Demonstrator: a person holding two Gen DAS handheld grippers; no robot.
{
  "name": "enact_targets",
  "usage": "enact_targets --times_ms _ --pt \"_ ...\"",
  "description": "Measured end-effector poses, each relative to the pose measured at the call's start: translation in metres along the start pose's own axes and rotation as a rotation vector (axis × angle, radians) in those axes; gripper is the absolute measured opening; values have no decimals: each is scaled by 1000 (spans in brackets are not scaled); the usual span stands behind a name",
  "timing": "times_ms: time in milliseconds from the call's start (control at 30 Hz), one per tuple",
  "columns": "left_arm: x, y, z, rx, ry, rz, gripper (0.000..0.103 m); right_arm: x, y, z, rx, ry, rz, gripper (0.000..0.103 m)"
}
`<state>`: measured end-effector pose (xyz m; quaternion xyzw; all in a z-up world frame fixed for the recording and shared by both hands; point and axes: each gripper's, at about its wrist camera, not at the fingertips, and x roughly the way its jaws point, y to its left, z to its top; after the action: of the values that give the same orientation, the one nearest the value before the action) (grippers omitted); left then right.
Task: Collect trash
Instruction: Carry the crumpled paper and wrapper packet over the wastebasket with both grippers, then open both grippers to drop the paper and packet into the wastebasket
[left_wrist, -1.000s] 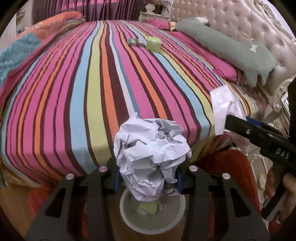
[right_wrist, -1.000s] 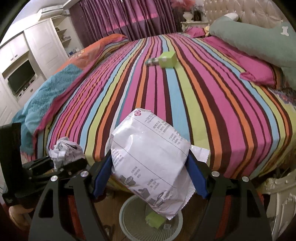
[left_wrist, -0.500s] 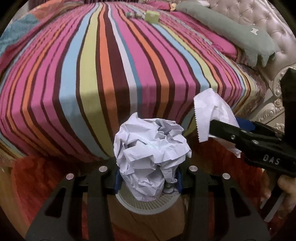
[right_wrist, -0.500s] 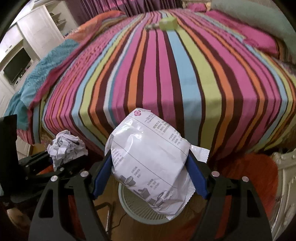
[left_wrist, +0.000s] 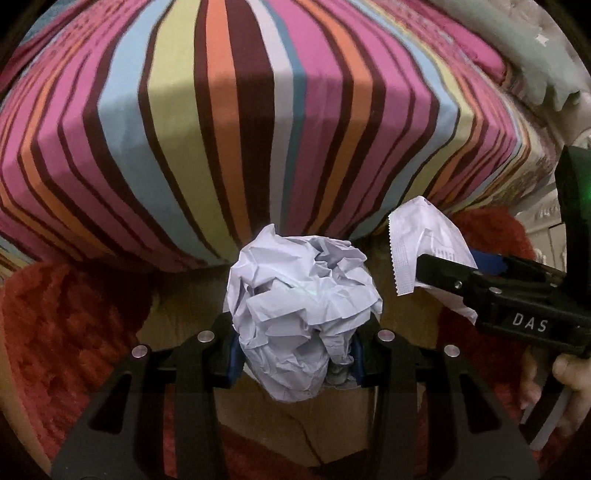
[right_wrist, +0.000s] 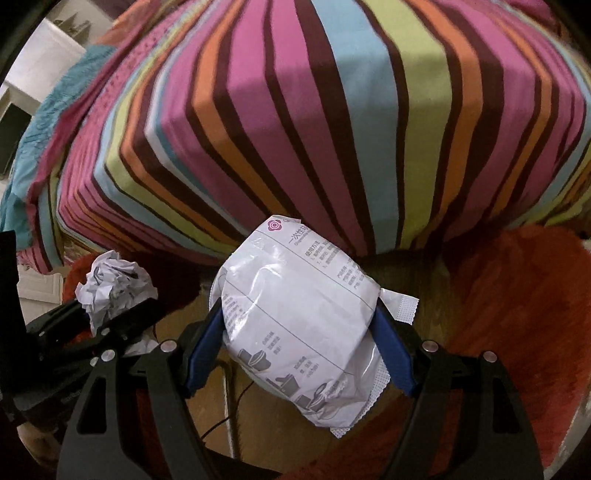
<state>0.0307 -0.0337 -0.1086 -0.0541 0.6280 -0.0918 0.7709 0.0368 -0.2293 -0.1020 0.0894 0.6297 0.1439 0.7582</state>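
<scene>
My left gripper (left_wrist: 295, 358) is shut on a crumpled white paper ball (left_wrist: 299, 306), held above the wooden floor in front of the bed. My right gripper (right_wrist: 299, 343) is shut on a puffy white plastic packet (right_wrist: 299, 317) with grey print. The packet also shows in the left wrist view (left_wrist: 424, 243), to the right of the paper ball. The paper ball shows in the right wrist view (right_wrist: 114, 288), at the left. The waste basket is hidden behind the held items in both views.
The striped bed (left_wrist: 258, 129) fills the upper half of both views, its foot edge close ahead. Red shaggy rug (right_wrist: 517, 314) lies on the wooden floor (left_wrist: 184, 306) on both sides. A thin dark cable (right_wrist: 229, 406) runs across the floor.
Both grippers have tilted down and moved lower, toward the floor at the foot of the bed. The bed top and pillows slid out of view. The basket below is now hidden.
</scene>
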Motion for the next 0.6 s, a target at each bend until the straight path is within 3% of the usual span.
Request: enact_targets --times_ms 600 --pt "69 -13 -1 30 261 38 43 66 -26 0 177 282 76 72"
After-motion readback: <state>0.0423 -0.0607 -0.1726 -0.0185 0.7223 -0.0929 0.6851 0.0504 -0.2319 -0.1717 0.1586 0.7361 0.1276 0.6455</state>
